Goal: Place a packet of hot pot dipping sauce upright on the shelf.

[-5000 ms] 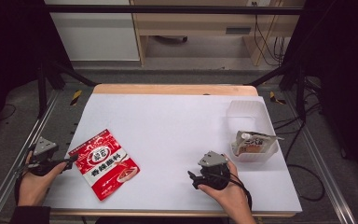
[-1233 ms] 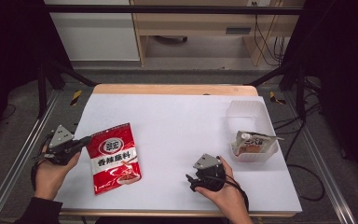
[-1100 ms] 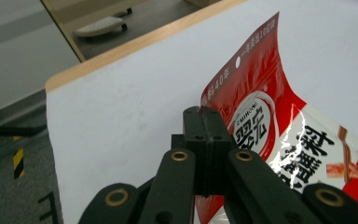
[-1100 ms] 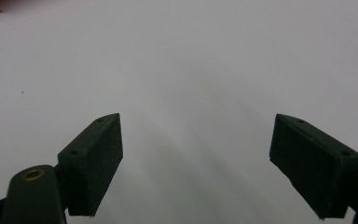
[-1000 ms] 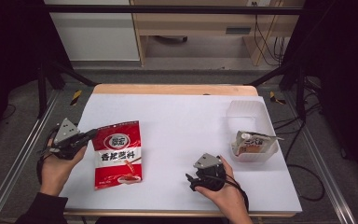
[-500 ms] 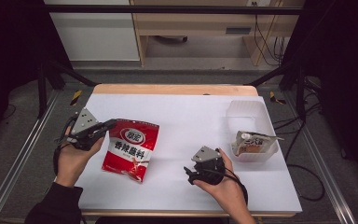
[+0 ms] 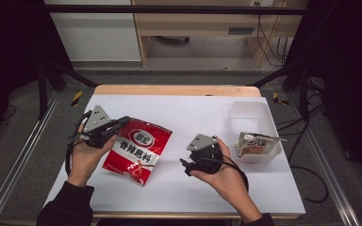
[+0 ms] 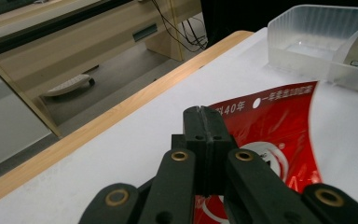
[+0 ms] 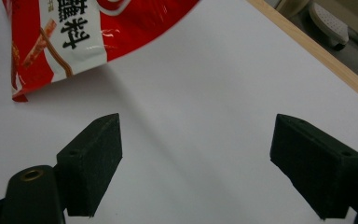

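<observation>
Landmark: red snack bag [image 7: 138, 149], a flat foil pouch with white lettering and a round white logo, on the white table [image 7: 184, 113].

1. Red snack bag. Lies left of the table's middle, its upper left corner raised and caught in the left gripper, its lower end resting on the table top. In the left gripper view the red foil [image 8: 279, 135] runs out from under the jaws toward the far tub. In the right gripper view its lower edge [image 9: 74, 32] sits at the top left, above the jaws and apart from them.

2. Left gripper [image 7: 115, 126]. At the bag's upper left corner, held in the person's left hand [image 7: 86, 157]. Jaws pressed together, pinching the bag's edge; in the left gripper view [image 8: 203, 122] the two pads meet with no gap visible.

3. Right gripper [image 7: 188, 165]. Right of the bag, well apart from it, held in the person's right hand [image 7: 221, 174]. Jaws spread wide, nothing between them; the right gripper view [image 9: 196, 163] has bare white table in the gap.

4. Clear plastic tub [image 7: 249, 109]. Far right of the bag, near the table's right edge. Translucent, rectangular.

5. Small packet [image 7: 257, 142]. Inside the tub at its near end, right of the bag, leaning against the wall. Pale, with a printed front; print too small to read.
</observation>
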A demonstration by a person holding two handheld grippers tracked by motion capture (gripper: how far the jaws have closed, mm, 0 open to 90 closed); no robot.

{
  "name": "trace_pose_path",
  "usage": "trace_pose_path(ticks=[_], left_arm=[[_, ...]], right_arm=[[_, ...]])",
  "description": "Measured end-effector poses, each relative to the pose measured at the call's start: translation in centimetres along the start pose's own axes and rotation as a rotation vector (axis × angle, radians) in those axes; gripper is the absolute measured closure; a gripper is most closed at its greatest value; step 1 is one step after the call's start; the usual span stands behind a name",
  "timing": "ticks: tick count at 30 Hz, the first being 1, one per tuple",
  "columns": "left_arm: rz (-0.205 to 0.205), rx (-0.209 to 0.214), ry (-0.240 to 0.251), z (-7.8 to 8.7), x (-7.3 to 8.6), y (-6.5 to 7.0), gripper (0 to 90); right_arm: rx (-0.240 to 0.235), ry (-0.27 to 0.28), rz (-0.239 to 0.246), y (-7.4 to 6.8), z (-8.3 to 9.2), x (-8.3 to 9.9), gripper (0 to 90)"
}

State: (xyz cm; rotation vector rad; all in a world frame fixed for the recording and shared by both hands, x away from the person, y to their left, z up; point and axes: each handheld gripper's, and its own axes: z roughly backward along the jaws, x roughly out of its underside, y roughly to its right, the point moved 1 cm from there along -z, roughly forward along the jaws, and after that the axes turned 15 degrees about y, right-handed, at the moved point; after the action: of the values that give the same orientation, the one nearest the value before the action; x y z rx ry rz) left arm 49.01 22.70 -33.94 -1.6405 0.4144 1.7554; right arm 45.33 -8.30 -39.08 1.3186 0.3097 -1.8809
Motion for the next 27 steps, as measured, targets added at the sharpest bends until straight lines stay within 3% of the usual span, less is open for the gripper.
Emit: trace_pose_path(ticks=[4,12,27], left_arm=[[-0.006,-0.002,-0.004,0.2,0.2,-0.1,90.0],[0.0,-0.003,0.015,0.7,-0.3,-0.3,90.0],[-0.026,0.03,0.008,0.2,-0.4,0.9,90.0]], right_arm=[[-0.026,0.014,-0.014,0.1,-0.2,-0.9,17.1],[-0.058,0.002,0.014,-0.3,-1.2,-2.5,16.6],[-0.107,0.0,0.029,0.2,-2.9,-4.5,10.9]])
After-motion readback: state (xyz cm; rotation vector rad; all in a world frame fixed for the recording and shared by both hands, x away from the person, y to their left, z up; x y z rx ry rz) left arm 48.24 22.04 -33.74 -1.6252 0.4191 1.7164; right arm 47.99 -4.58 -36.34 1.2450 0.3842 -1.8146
